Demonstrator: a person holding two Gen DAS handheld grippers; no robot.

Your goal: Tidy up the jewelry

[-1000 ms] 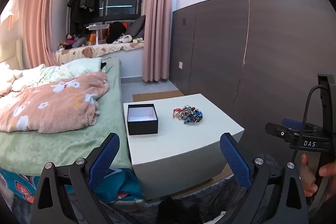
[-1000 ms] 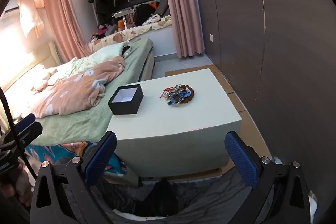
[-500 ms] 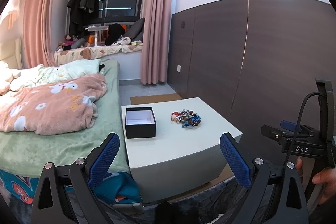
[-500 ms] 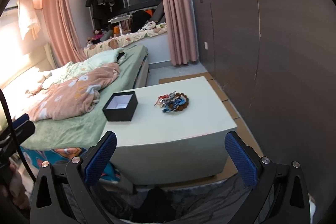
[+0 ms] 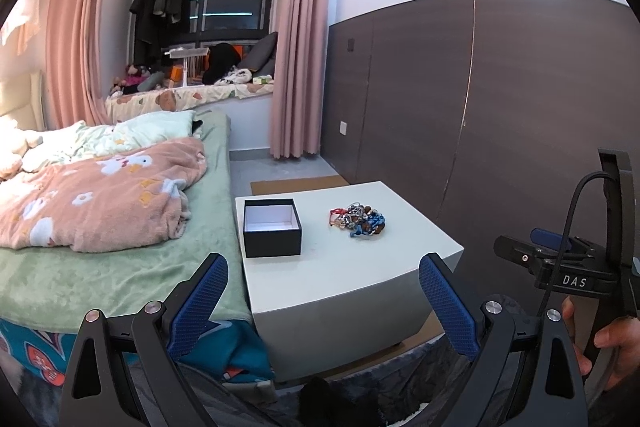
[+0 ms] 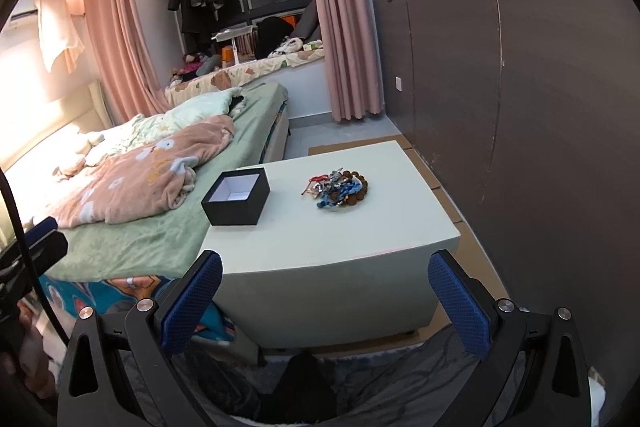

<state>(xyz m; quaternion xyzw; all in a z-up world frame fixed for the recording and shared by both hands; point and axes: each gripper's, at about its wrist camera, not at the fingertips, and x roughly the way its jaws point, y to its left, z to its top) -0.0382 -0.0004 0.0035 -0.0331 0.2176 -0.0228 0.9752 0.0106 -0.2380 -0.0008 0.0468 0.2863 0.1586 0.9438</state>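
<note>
**Both grippers hanging back from the table, nothing picked up**

A white table (image 5: pixel 352 279) stands between the bed (image 5: pixel 100 267) on the left and the dark panelled wall (image 5: pixel 500 99) on the right. On it are two things: an open black box (image 5: pixel 272 233) with a white inside, sitting on the left part of the top close to the bed-side edge, and a tangled jewelry pile (image 5: pixel 358 221) to its right, roughly mid-table. The pile looks like beaded bracelets and cords in blue, red and brown; individual pieces are too small to sort out. Box and pile are near each other, not touching.

The left gripper (image 5: pixel 322 293) is low and on the near side of the table, its blue-padded fingers (image 5: pixel 198 301) spread wide with nothing between them. The right gripper (image 6: pixel 324 291) is the same deal: near side of the table, fingers (image 6: pixel 458 301) spread wide, holding nothing. In the left wrist view the right gripper's body shows at the right edge, with the person's hand (image 5: pixel 612 343) on its handle.

A pink flowered blanket (image 5: pixel 96 199) is bunched up on the bed.
</note>
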